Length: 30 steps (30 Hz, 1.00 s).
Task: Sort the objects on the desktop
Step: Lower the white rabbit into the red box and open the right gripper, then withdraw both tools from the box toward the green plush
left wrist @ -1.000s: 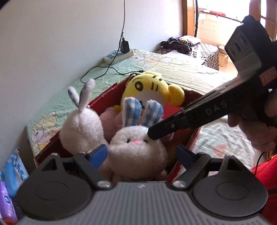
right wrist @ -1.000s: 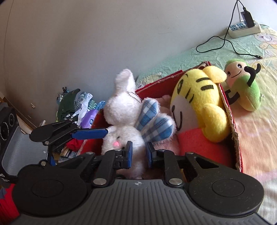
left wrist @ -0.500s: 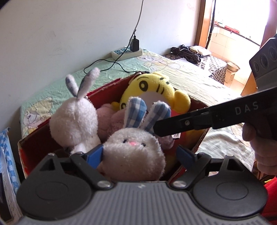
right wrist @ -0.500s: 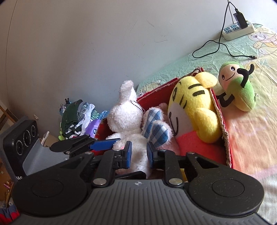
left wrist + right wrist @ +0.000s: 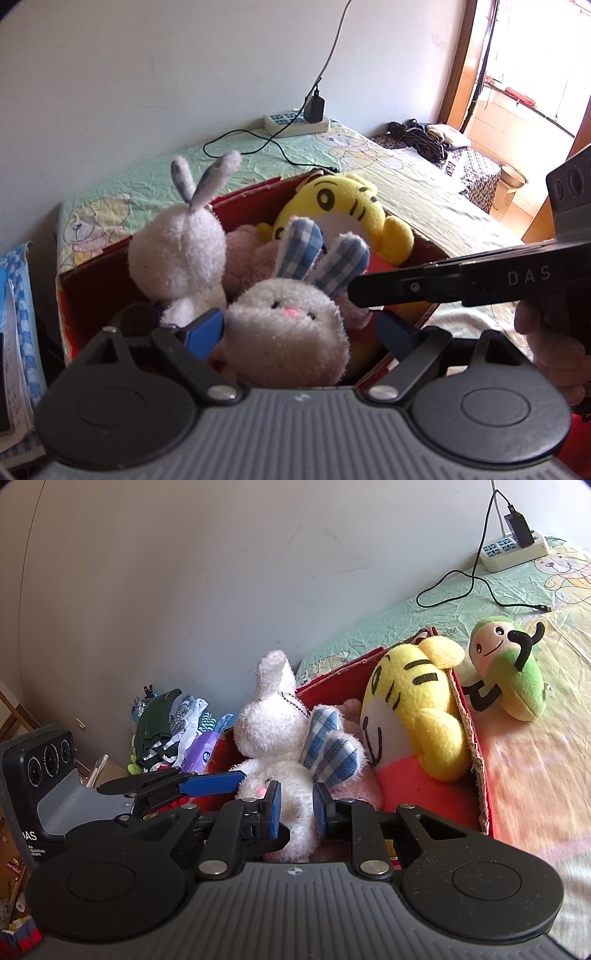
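A bed (image 5: 524, 775) covered with a pale green cartoon-print sheet carries everything, its long edge running against the grey wall (image 5: 184, 590). Near the bed's end by the wall sits an open red cardboard box (image 5: 476, 775), packed with soft toys. The largest of them is a yellow tiger plush (image 5: 417, 701), leaning against the box wall on the side toward the open bed. Next to it, nearer the cameras, sits a white rabbit with blue checked ears (image 5: 291, 328), and behind that an all-white rabbit (image 5: 181, 254) stands upright with its ears up; a pink plush (image 5: 243, 258) shows between them, mostly hidden.

The left gripper (image 5: 299, 328) has its jaws wide, one blue pad on either side of the checked-ear rabbit's head; whether the pads touch the fur cannot be told. The right gripper (image 5: 295, 808) has its jaws narrow, with white fur of a rabbit between its blue pads; a firm pinch cannot be confirmed. A hand (image 5: 554, 354) holds that gripper at the right edge of the left wrist view.

Outside the box, on the open sheet, lies a green and cream plush (image 5: 509, 675), just beside the box corner. A white power strip (image 5: 513, 550) with a black charger sits at the bed's wall edge, its cable trailing over the sheet.
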{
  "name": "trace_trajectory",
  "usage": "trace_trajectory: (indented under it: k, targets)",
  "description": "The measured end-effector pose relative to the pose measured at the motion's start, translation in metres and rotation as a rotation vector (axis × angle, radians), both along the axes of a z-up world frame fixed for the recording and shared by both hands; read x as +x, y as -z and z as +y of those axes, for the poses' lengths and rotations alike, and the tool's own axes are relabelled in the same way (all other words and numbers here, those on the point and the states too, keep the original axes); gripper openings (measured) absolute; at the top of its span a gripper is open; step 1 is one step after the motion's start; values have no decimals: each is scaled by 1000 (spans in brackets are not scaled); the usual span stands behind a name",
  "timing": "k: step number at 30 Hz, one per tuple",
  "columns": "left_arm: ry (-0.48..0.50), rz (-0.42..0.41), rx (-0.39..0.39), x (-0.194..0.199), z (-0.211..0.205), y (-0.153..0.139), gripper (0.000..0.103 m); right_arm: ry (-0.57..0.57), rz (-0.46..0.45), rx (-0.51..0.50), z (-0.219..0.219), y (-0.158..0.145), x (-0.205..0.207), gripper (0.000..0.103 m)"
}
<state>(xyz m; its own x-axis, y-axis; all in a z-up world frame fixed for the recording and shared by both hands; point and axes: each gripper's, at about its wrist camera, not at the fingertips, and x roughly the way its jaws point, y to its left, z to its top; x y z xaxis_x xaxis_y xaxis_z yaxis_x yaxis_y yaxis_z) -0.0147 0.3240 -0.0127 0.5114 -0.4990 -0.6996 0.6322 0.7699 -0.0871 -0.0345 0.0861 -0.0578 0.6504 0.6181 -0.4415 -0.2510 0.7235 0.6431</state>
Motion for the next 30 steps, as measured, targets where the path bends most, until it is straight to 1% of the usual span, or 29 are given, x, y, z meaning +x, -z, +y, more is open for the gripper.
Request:
trace_trajectory:
  k: [6,10,13,15,20,26,30]
  targets:
    - [-34,-27,-24,-7,-1,-11,93,15,-18,16,-7,-1,-6,23]
    - [-86,-30,6,-5,-9,-11,95,25,-24,6,-13,0,-9,24]
    - [-124,-13,8,-3,-13,-9,95,17,-19,8,-20,1,-8,24]
    - [-151,-10,14,-2,-16,-8,95,3,-18,6,-25,1,-7,24]
    - [-238,2,58,-1,-28,-7,95,-43,-13,11,-36,3,-4,26]
    - [-349,-14,85,-1,-42,-11,96,-115,-38,15,-48,-1,0,27]
    - [-412,6,98,2,-48,-10,98,-161,-34,21,-56,-1,6,28]
